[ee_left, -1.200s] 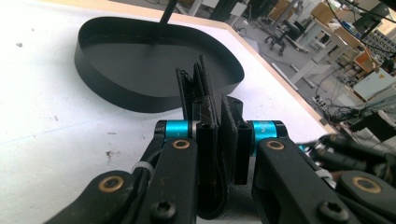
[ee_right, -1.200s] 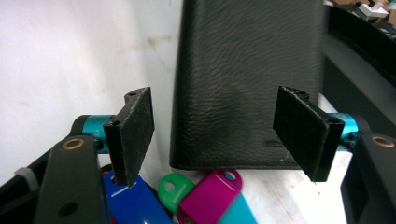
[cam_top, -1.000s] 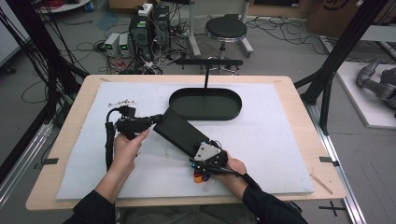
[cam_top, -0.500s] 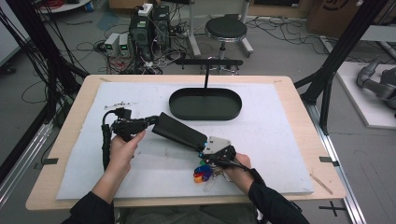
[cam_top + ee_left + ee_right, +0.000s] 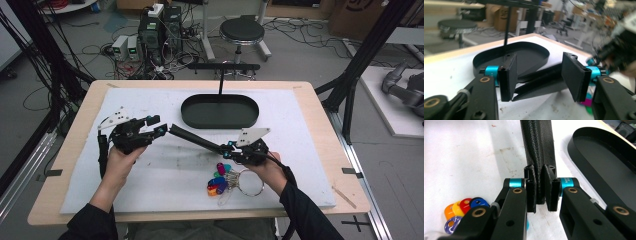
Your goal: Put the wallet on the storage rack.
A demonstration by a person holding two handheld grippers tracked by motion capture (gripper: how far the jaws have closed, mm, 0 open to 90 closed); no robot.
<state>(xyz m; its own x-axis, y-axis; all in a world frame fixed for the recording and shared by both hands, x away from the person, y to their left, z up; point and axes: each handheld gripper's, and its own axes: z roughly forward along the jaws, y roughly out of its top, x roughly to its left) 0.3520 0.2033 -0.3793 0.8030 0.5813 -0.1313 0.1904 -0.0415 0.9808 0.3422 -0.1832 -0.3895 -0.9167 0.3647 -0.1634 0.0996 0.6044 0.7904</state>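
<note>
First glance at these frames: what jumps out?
A black leather pouch is stretched between the two grippers at mid-table: the right gripper pinches one end, and the left gripper has just been opening, its pads off the other end. Below the pouch lies a bunch of bright coloured key tags on a ring, with a black oval tray behind.

On the white mat, the right gripper clamps one end of a flat black pouch, lifting it aslant. The left gripper stands open at the pouch's other end, seemingly off it. Coloured keys lie below, near a black oval tray.
</note>
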